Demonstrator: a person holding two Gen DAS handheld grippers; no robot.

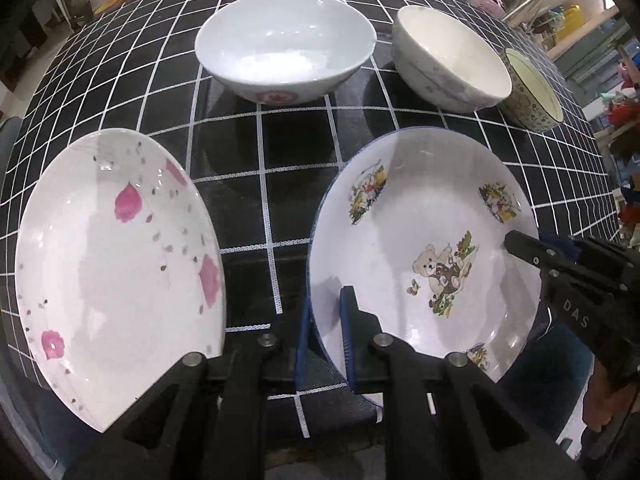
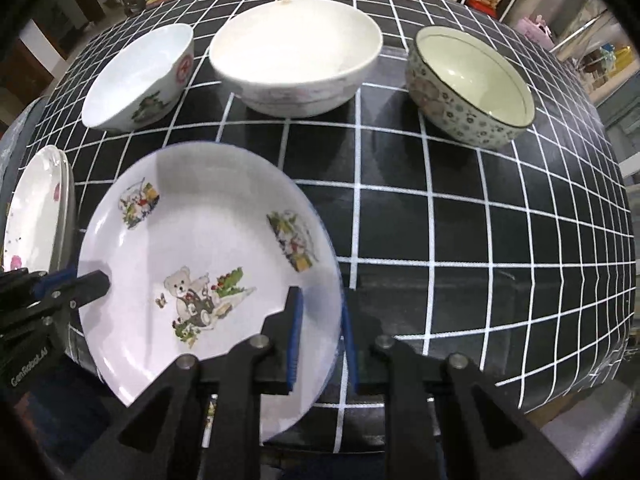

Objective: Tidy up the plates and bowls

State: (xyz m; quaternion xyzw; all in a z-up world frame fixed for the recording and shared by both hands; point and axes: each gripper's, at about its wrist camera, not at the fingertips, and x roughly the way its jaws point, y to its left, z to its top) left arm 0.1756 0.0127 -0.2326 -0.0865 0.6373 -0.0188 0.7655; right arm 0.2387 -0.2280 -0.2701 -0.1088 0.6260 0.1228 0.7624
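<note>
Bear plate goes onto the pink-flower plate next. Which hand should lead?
Left, probably. The left gripper clamps the bear plate rim nearest the flower plate; the right gripper grips the far rim.

The desk [image 1: 280,184] is viewed steeply from close above by both wrist cameras; the teddy-bear plate [image 1: 420,240] [image 2: 208,248] is shared.

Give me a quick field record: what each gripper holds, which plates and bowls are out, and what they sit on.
left gripper: shut on the left rim of the white bear-print plate
right gripper: shut on that plate's right rim
other plate: white pink-flower plate, left, ungripped
bowls: white red-marked bowl, plain white bowl, floral dark-rimmed bowl, in a row behind
surface: black white-grid tablecloth
</note>
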